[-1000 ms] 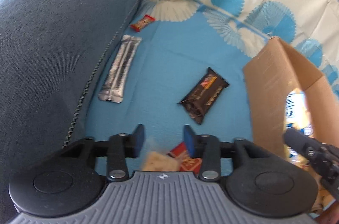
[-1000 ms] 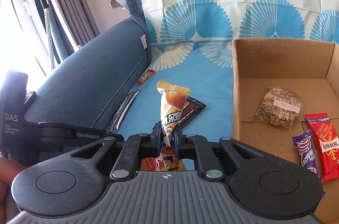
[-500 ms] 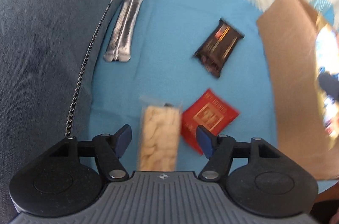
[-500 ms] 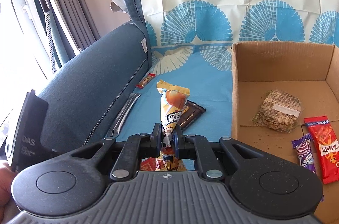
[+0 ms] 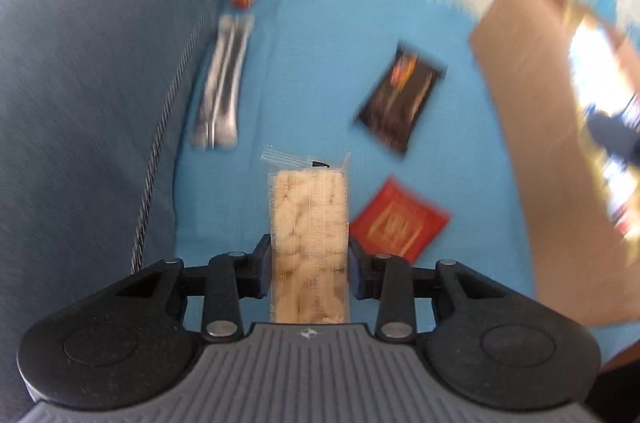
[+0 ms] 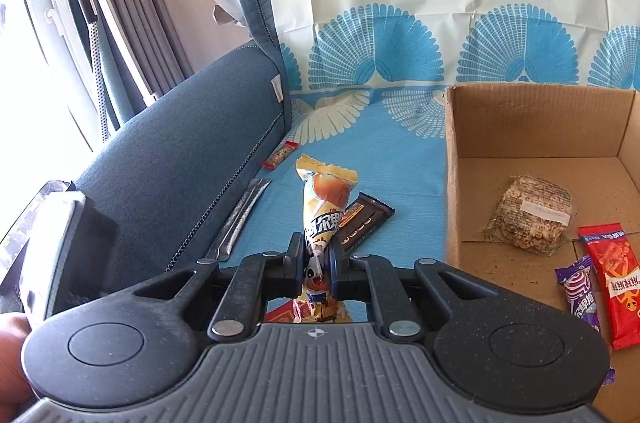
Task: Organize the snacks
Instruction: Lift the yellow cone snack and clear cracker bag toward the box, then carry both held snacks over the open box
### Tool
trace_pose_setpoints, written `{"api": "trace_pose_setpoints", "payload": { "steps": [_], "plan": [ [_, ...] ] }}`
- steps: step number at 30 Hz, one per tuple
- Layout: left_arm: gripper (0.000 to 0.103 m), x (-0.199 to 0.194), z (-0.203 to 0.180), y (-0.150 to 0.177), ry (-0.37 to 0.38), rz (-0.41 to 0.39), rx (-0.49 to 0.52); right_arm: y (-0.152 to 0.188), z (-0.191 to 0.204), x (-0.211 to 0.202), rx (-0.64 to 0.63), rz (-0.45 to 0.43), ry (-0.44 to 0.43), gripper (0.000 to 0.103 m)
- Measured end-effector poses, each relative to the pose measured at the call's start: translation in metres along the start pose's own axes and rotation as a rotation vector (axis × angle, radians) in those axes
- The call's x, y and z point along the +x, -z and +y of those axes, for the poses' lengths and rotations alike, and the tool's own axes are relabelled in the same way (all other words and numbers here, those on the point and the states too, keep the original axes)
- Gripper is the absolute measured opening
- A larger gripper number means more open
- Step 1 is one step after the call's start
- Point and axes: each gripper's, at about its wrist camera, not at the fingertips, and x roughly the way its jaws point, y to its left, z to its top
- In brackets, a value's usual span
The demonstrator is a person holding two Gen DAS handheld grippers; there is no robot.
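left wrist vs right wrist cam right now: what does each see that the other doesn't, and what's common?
Left wrist only: the left gripper, whose jaws have just been closing, pressed on the clear-wrapped cracker pack.

Right wrist only: the right gripper shut on the yellow cone snack; inside the cardboard box, a noodle cake, a red packet and a purple candy.

Both: dark chocolate bar, silver stick packs, box outer wall.

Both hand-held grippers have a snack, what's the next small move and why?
Probably lift the left hand-held gripper and carry its clear-wrapped cracker pack toward the cardboard box: its jaws have just closed onto the pack, and the box beside it already holds snacks.
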Motion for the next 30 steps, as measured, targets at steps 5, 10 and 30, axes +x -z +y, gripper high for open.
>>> {"api": "trace_pose_setpoints", "payload": {
  "steps": [5, 10, 30],
  "plan": [
    [0.040, -0.030, -0.004, -0.008, 0.038, -0.159, -0.034, -0.002, 0.000, -0.005, 0.000, -0.025, 0.001, 0.012],
    [0.040, -0.056, -0.018, -0.017, 0.068, -0.278, -0.050, -0.005, -0.004, -0.010, 0.011, -0.051, -0.002, 0.012],
    [0.040, -0.082, -0.098, -0.029, 0.168, -0.459, 0.008, -0.021, -0.058, -0.051, 0.055, -0.165, 0.047, 0.012]
  ]
}}
